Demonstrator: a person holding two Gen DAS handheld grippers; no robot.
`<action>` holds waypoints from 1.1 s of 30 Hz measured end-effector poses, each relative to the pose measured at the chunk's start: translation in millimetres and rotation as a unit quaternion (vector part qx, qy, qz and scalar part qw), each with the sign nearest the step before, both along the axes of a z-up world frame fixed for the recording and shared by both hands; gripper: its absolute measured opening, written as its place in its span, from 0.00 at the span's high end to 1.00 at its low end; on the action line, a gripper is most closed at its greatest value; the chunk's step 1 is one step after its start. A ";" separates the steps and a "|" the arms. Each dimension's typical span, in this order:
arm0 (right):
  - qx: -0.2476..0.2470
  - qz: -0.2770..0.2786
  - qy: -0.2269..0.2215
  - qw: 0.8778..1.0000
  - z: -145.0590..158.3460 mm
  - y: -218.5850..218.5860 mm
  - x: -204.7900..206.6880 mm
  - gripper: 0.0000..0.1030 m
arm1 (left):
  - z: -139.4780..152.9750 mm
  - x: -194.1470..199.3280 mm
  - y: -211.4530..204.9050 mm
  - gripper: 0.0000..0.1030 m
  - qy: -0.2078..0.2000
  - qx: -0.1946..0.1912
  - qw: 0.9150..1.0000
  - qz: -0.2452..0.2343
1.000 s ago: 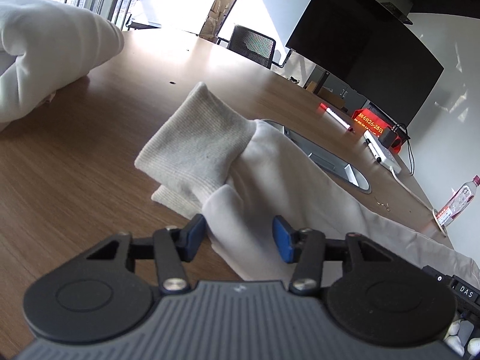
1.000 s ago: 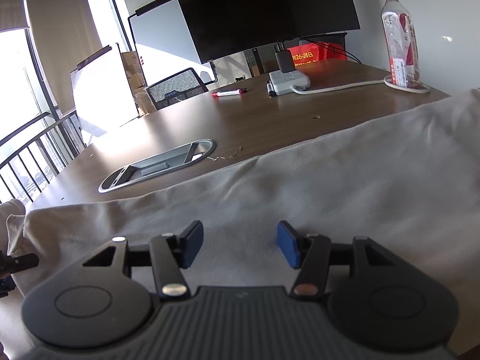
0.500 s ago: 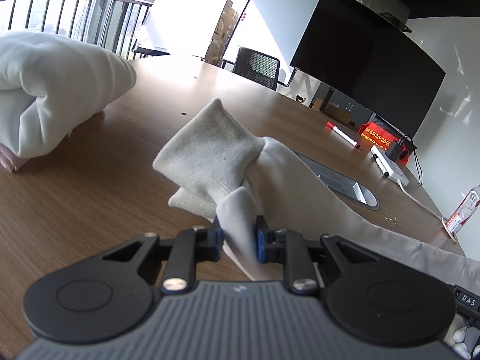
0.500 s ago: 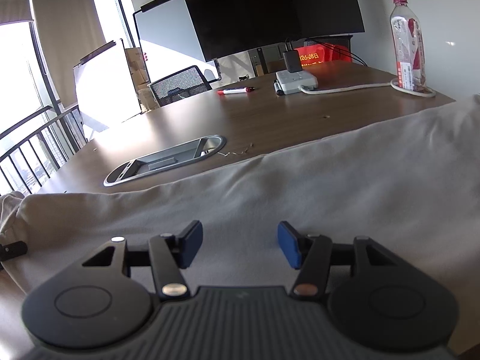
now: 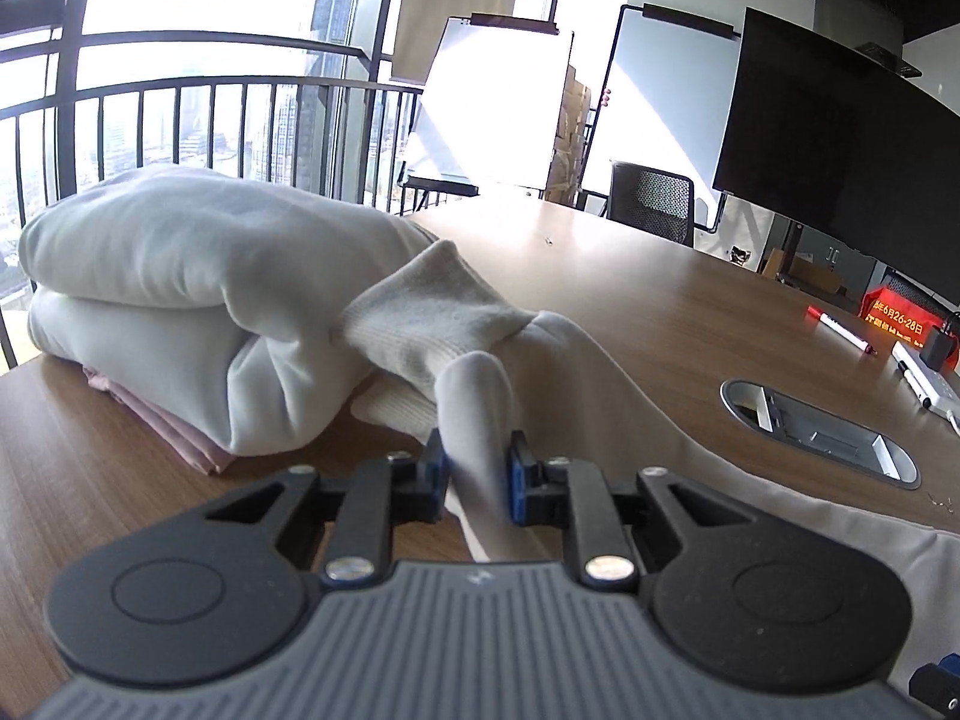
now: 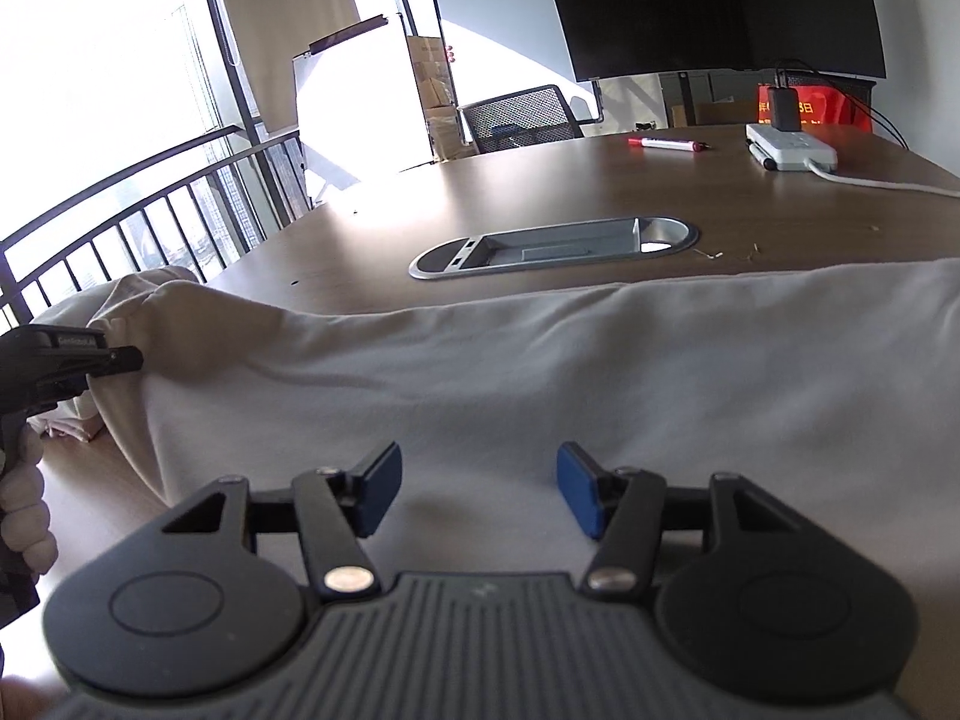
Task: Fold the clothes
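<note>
Pinches a fold of the sleeve (image 5: 474, 396) in the left claw (image 5: 477, 474), shut narrow on the soft cloth, with the ribbed cuff (image 5: 432, 324) flopping over just ahead. Hangs the right claw (image 6: 477, 495) wide open just over the middle of the top (image 6: 600, 372), holding nothing. Finds the top spread long across the near side of the worktop (image 5: 660, 312), sleeve end lifted at the left. Could lose the sleeve from here: only a small pinch in the claw, easy to slip out with a fast tug. Could also drag the whole top along, not just the sleeve, with nothing pressing the body down. Could end up with a bumpy, crooked fold, with the cuff left curled over like that. Sits very close to a pile (image 5: 180, 276) of folded clothes, cuff touching or nearly touching it, hard to tell which; might knock or mess up that pile with a swing to the left. Cannot tell an early fold from a late one here, with much of the top out of both views. Further back: a metal hatch (image 5: 822, 432) sunk in the worktop just past the top's far edge, maybe a spot to snag cloth if pushed that way. Far off: a red pen (image 6: 666, 145), a white plug strip (image 6: 792, 147) with its cord, a chair (image 6: 522, 117) and a big dark screen (image 6: 708, 6), all well apart from the top and not in the way. Shows a hand (image 6: 24, 510) at the left edge of the right view, gripping the left tool.
</note>
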State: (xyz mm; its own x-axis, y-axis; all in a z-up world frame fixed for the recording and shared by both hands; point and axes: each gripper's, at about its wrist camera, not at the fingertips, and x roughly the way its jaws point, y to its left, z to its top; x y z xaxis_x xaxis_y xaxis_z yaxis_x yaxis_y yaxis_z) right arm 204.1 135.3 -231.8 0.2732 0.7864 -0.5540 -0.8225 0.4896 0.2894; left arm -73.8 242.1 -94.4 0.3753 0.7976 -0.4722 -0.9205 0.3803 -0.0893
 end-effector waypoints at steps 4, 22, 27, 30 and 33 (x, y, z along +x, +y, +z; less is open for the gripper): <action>0.014 0.003 0.019 1.000 -0.7 -1.9 5.2 0.39 | 2.4 11.4 -17.5 0.83 0.022 0.046 0.998 -0.036; 0.012 0.017 0.015 1.000 0.1 0.2 3.2 0.32 | -16.4 43.9 -58.1 0.82 0.068 0.120 0.976 -0.169; 0.023 0.017 0.017 0.999 1.0 -2.2 2.3 0.32 | -23.0 48.2 -66.9 0.82 0.082 0.124 0.970 -0.192; 0.052 0.019 0.024 0.998 3.8 -8.3 3.2 0.32 | -26.9 50.5 -71.6 0.82 0.091 0.126 0.966 -0.206; 0.077 0.030 0.030 0.996 7.1 -12.6 2.7 0.32 | -30.2 52.6 -75.9 0.82 0.098 0.125 0.962 -0.224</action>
State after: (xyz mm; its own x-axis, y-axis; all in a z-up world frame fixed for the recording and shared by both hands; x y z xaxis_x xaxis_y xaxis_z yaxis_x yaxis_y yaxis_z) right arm 206.8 122.7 -224.7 0.1930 0.8771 -0.4398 -0.8276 0.3863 0.4073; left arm -21.2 166.2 -124.6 0.6302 0.6749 -0.3838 -0.6497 0.7291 0.2152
